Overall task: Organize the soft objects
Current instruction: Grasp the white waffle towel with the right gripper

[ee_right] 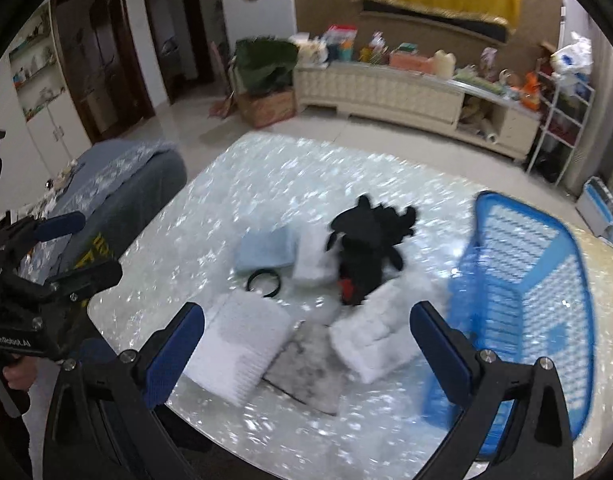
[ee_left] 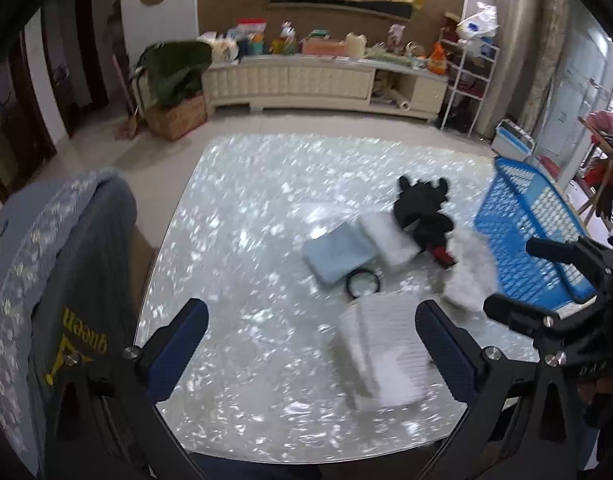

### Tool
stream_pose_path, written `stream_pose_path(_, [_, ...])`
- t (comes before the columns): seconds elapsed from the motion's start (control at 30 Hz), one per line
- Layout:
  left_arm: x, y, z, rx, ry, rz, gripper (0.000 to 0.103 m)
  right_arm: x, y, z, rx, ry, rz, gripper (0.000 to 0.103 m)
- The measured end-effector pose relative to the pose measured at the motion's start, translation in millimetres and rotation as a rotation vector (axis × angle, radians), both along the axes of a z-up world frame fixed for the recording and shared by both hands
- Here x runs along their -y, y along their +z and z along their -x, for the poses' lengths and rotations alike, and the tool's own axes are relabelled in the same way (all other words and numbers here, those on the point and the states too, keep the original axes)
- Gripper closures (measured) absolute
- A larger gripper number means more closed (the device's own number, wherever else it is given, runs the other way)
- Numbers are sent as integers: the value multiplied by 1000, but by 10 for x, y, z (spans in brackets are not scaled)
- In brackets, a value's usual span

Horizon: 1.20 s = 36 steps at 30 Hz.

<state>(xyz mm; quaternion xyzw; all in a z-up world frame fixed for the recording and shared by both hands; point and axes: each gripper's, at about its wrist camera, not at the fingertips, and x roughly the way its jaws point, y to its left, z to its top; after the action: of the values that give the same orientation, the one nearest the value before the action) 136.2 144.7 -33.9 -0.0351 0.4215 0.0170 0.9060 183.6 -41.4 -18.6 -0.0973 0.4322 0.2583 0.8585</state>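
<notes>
Both sets of jaws stand wide apart with nothing between them: the left gripper (ee_left: 311,350) hangs over the near part of the tabletop (ee_left: 242,216), and the right gripper (ee_right: 306,354) does the same at lower centre of its own view.

Judging by how things lie, sorting has not begun. The blue basket (ee_right: 546,280), at the right of the frame, shows only its slatted floor and walls; no soft thing is visible inside. Everything else sits in one loose cluster at mid-frame: a light blue folded cloth (ee_right: 264,254), a small white folded cloth (ee_right: 312,264) touching the black plush toy (ee_right: 370,248), a black ring (ee_right: 265,282) just beside the blue cloth, a ribbed white folded towel (ee_right: 242,344) at lower left of the cluster, a fluffy white towel (ee_right: 380,328) at lower right near the basket wall, and a grey flat piece (ee_right: 306,372) lying between those two. All of these appear still to be moved.

For room, the far half of the tabletop is bare, and its near edge curves just below the jaws. The basket's left wall stands close to the fluffy towel, so a reach there has little side clearance. A chair draped in grey fabric (ee_left: 66,272) crowds the left edge of the frame, limiting swing on that side.
</notes>
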Motion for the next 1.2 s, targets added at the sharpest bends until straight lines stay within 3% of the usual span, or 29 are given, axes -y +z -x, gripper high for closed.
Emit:
stream_pose_path(0.37, [-451, -632, 33, -134, 49, 14, 0, -662, -652, 33, -163, 93, 86, 0])
stream_pose_path(0.73, [-580, -861, 139, -169, 9, -17, 0, -1049, -949, 221, -208, 151, 176, 42])
stream_pose_path(0.9, [-603, -935, 197, -184, -13, -2, 0, -1205, -1154, 280, -237, 176, 242, 53])
stream_pose_path(1.03, [-637, -1015, 220, -202, -18, 7, 0, -1281, -1270, 318, -244, 174, 274, 52])
stream_pose_path(1.2, [-688, -1118, 266, -222, -17, 22, 0, -1368, -1364, 339, -243, 185, 303, 43])
